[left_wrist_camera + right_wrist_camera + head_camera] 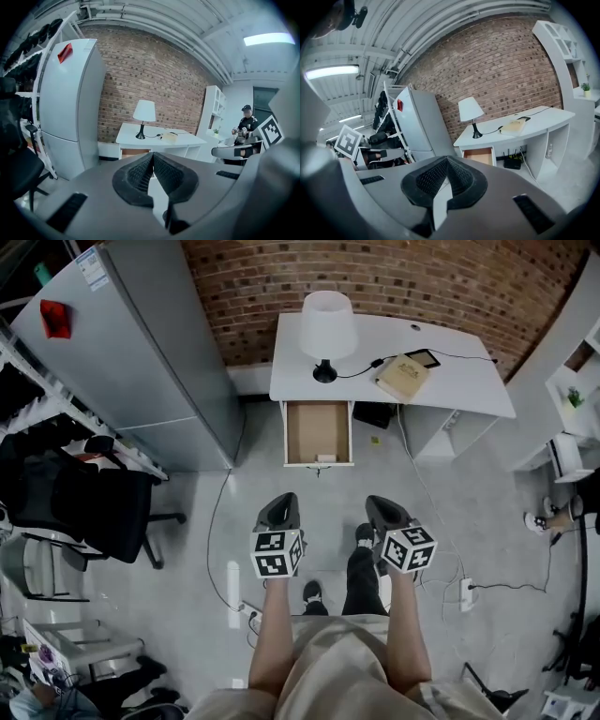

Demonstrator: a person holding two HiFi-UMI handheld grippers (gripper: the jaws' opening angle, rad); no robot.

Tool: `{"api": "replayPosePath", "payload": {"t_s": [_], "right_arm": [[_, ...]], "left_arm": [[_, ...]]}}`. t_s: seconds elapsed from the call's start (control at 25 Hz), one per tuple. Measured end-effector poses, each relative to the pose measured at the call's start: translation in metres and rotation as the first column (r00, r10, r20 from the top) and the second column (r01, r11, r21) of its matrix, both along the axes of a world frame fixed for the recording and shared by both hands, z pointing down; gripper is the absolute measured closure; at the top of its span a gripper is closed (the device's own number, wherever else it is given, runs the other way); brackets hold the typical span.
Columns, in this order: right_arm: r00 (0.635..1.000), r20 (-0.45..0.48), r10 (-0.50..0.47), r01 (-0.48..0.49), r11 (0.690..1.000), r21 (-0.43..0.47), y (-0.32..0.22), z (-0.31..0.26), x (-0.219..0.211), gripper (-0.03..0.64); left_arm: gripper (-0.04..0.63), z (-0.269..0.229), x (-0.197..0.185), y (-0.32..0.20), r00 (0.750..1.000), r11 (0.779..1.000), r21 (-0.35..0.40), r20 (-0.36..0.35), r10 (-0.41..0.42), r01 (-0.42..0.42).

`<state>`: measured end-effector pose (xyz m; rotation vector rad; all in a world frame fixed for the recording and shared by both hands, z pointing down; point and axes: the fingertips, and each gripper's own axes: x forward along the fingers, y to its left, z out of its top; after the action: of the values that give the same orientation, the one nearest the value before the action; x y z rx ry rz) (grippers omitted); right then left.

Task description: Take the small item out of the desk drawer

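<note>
The white desk (450, 381) stands against the brick wall, and its drawer (319, 427) is pulled out over the floor. A small pale item (325, 458) lies at the drawer's front edge. Both grippers hang over the floor, well short of the drawer, with nothing between their jaws. My left gripper (279, 507) is shut, its ribbed pads meeting at the tip (153, 157). The right gripper (384, 509) is shut too (446, 161). The open drawer (480, 156) shows far off in the right gripper view, and only its top edge (136, 151) shows in the left gripper view.
A lamp (326, 329), a tan book (403, 378) and a phone (422, 358) sit on the desk. A grey refrigerator (141, 352) stands left of it, and an office chair (103, 502) nearer left. Cables and a power strip (466, 593) lie on the floor. A person (246, 124) stands at the right.
</note>
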<state>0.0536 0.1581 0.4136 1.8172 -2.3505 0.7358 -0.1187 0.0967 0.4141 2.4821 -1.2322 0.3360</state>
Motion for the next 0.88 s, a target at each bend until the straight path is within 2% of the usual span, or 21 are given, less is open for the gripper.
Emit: {"api": "replayPosePath", "payload": {"t_s": [0.32,0.4,0.56,0.72,0.8,0.88], "right_arm": [[0.990,-0.039,-0.132,0.130,0.991,-0.036,-0.096,0.024,0.028,0.591],[0.987,-0.049,-0.150,0.148,0.988,-0.042,-0.125,0.031,0.040,0.592],[0.974,-0.127,-0.185,0.184,0.983,-0.019,-0.195,0.034,0.070,0.592],[0.957,-0.134,-0.258,0.255,0.966,-0.039,-0.259,0.046,0.096,0.591],[0.927,-0.210,-0.310,0.305,0.951,-0.056,-0.273,0.049,0.106,0.592],[0.864,-0.334,-0.376,0.370,0.925,-0.084,-0.285,0.054,0.111,0.592]], "left_arm": [[0.578,0.025,0.034,-0.070,0.997,0.997,-0.040,0.032,-0.065,0.066],[0.578,0.032,0.048,-0.089,0.997,0.996,-0.059,0.025,-0.072,0.074],[0.578,0.048,0.079,-0.140,0.994,0.991,-0.084,0.015,-0.107,0.107],[0.578,0.069,0.108,-0.191,0.986,0.978,-0.128,0.030,-0.162,0.164],[0.578,0.073,0.115,-0.200,0.980,0.967,-0.156,0.040,-0.195,0.199],[0.578,0.075,0.120,-0.210,0.974,0.959,-0.171,0.051,-0.219,0.225]]}}
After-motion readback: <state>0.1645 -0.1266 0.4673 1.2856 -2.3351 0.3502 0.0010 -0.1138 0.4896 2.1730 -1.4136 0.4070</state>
